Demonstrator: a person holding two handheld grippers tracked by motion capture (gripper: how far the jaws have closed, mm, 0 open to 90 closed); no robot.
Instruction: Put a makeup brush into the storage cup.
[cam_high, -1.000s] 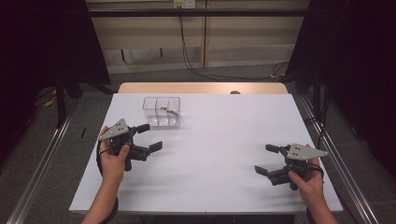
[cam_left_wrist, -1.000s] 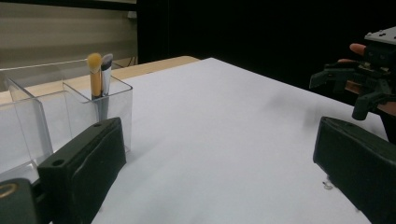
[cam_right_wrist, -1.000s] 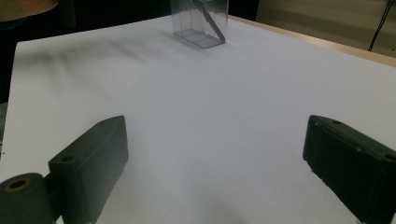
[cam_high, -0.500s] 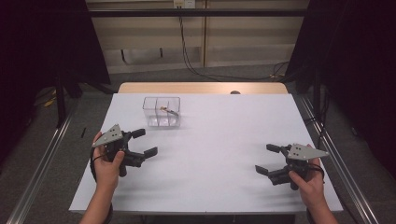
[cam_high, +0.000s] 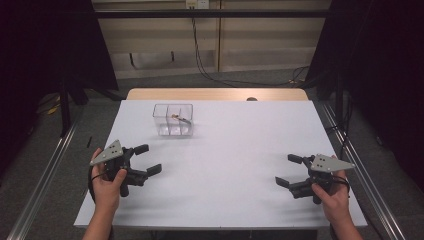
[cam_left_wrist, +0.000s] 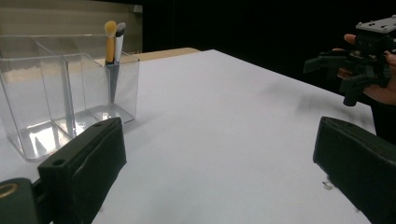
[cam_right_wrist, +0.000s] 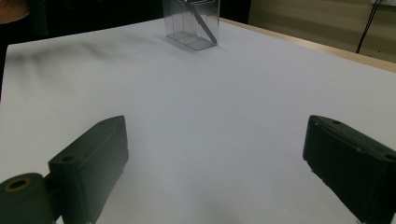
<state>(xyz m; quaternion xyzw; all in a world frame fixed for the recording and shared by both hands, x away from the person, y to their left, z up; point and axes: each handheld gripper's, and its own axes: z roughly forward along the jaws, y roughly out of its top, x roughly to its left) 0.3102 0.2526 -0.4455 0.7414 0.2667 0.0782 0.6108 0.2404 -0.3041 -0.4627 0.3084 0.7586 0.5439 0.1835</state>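
Note:
A clear plastic organizer with several compartments stands on the white table toward the back left. Two makeup brushes stand in its right rear compartment, bristles up. My left gripper is held open above the table's left front, in front of the organizer, with nothing between its jaws. My right gripper is open too at the right front, far from the organizer. In the left gripper view the right gripper shows far off, held in a hand.
A wooden strip borders the table's far edge. Metal rails run along both sides, and dark curtains and cables stand behind. The broad white surface between the two grippers is bare.
My left gripper has drawn back from the organizer toward the table's near left. The right gripper has barely shifted. Both stay open.

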